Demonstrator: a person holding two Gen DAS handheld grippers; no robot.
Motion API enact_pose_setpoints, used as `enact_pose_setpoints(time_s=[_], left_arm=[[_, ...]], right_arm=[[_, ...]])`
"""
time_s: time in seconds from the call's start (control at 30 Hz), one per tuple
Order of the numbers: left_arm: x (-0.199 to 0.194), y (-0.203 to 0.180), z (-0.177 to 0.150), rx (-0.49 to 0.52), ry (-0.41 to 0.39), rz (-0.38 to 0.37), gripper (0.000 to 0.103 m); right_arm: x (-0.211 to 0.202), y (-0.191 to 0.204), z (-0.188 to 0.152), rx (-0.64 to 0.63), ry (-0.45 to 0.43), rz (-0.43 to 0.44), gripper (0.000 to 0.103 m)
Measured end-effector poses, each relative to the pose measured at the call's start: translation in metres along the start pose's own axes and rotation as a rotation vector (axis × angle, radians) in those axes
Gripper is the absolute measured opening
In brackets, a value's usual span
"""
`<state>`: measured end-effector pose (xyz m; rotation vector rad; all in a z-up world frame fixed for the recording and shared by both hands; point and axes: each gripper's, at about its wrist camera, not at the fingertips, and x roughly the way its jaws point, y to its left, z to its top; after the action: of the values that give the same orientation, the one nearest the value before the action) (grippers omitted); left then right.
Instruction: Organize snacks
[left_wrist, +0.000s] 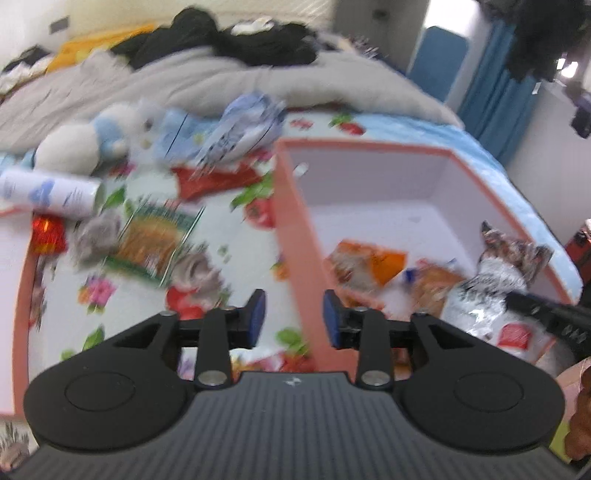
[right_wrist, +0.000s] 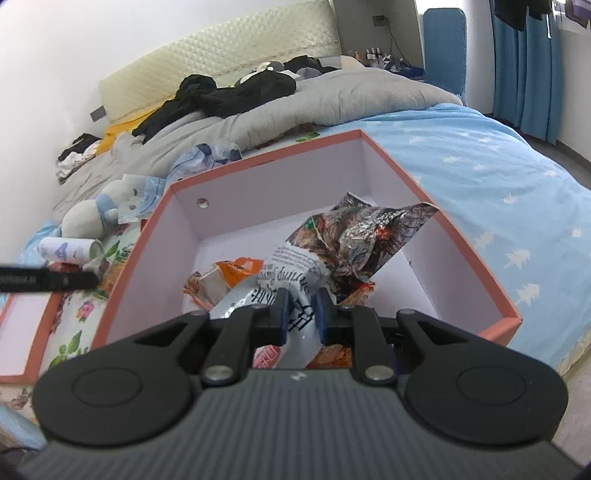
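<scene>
A pink-walled box (right_wrist: 413, 184) with a white inside sits on the bed; it also shows in the left wrist view (left_wrist: 295, 236). My right gripper (right_wrist: 300, 310) is shut on a silver and brown shrimp-snack bag (right_wrist: 354, 236), held over the box; the bag shows in the left wrist view (left_wrist: 491, 284). An orange snack packet (right_wrist: 225, 277) lies on the box floor. My left gripper (left_wrist: 294, 317) is open and empty above the box's left wall. A green and orange snack pack (left_wrist: 155, 240), a red packet (left_wrist: 214, 177) and a white tube (left_wrist: 51, 192) lie on the floral sheet.
A white and blue plush toy (left_wrist: 96, 136) and a blue-white plastic bag (left_wrist: 243, 125) lie behind the snacks. A pink box lid (right_wrist: 22, 332) lies at the left. A grey duvet (right_wrist: 295, 110) with black clothes covers the far bed.
</scene>
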<state>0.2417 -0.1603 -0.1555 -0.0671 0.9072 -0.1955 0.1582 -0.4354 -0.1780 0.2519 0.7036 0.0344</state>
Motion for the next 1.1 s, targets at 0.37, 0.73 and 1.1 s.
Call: enact_pose_setpoints(time_s=[0.37, 0.73, 1.1], left_arm=[[0.064, 0.048, -0.054, -0.146, 0.230, 0.036, 0.079], [0.080, 0.037, -0.062, -0.074, 0.208, 0.080, 0.077], [0.071, 0.035, -0.064, -0.077, 0.186, 0.047, 0.022]], right_arm=[[-0.003, 0.001, -0.009, 0.002, 0.003, 0.025, 0.017], [-0.004, 0.005, -0.015, 0.006, 0.017, 0.026, 0.019], [-0.006, 0.016, -0.014, 0.018, 0.005, 0.035, 0.067]])
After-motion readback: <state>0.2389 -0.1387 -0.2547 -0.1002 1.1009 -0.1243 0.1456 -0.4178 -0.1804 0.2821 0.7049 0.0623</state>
